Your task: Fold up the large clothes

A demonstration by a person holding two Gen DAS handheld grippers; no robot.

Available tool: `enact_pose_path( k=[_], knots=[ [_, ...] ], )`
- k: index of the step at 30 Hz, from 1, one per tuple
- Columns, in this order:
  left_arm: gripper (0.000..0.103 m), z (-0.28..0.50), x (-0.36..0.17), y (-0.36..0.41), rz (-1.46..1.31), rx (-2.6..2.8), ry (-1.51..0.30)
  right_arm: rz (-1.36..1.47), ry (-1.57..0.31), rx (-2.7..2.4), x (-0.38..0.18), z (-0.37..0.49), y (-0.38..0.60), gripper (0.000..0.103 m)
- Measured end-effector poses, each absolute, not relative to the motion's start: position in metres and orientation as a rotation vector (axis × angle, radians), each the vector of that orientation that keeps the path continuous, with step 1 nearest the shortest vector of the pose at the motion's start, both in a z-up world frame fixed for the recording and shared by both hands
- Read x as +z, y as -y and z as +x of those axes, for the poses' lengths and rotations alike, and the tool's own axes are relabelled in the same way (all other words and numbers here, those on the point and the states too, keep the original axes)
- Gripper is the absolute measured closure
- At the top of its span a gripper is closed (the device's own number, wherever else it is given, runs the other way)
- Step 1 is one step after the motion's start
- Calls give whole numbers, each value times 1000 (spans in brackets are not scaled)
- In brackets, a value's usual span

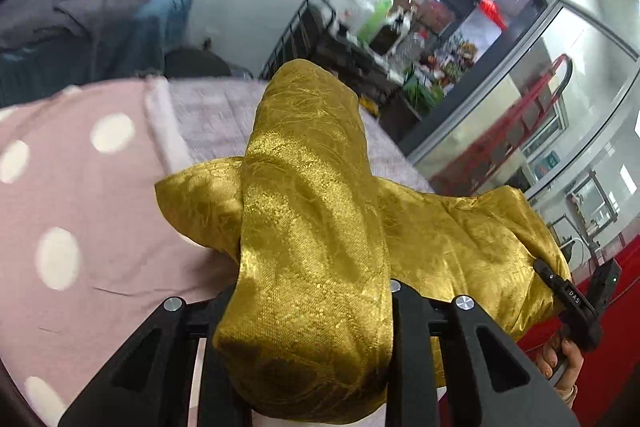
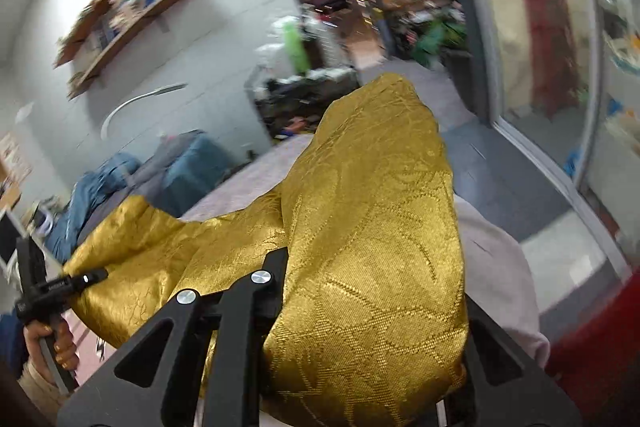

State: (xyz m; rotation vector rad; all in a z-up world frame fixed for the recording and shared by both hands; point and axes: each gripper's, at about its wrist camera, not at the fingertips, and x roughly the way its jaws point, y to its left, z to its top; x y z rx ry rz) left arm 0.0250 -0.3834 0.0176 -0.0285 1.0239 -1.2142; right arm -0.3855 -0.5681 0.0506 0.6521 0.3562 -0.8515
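A large shiny gold garment [image 1: 312, 219] is lifted above a pink bed sheet with white dots [image 1: 80, 187]. My left gripper [image 1: 308, 327] is shut on a bunched edge of the garment, which drapes over and hides the fingertips. My right gripper [image 2: 360, 307] is shut on another bunched edge of the same garment [image 2: 372, 227], which also covers its fingertips. The cloth hangs slack between the two. The right gripper shows at the garment's right end in the left wrist view [image 1: 568, 299], and the left gripper shows at its left end in the right wrist view [image 2: 52, 291].
Grey and blue bedding [image 1: 100, 15] is piled at the far side of the bed. A black rack with bottles [image 1: 352, 19] stands beyond the bed. Glass doors [image 1: 560, 107] and red floor [image 1: 592, 327] are to the right. Wall shelves [image 2: 120, 15] hang on the left wall.
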Motion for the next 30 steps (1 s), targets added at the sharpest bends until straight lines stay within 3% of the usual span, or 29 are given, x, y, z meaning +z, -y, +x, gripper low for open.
enact_pose_path(
  k=[6, 10, 12, 14, 17, 19, 24, 30],
  knots=[
    [70, 28, -39, 408, 37, -1149, -1103, 928, -346, -872, -31, -432, 602, 83],
    [52, 30, -54, 396, 81, -1130, -1096, 984, -336, -873, -53, -427, 602, 74],
    [41, 32, -52, 395, 75, -1109, -1097, 1043, -320, -876, -61, -428, 605, 61],
    [20, 36, -57, 388, 39, -1069, -1114, 1106, -306, -888, -71, -429, 608, 47],
    [5, 43, -62, 371, -5, -999, -1123, 1156, -267, -895, -79, -438, 603, 30],
    [5, 47, -66, 354, -61, -986, -1138, 1193, -236, -890, -83, -447, 597, 24],
    [5, 62, -80, 313, -213, -931, -1211, 1286, -162, -858, -92, -471, 591, 24],
    [5, 75, -79, 302, -233, -893, -1209, 1252, -220, -910, -85, -470, 589, 24]
  ],
)
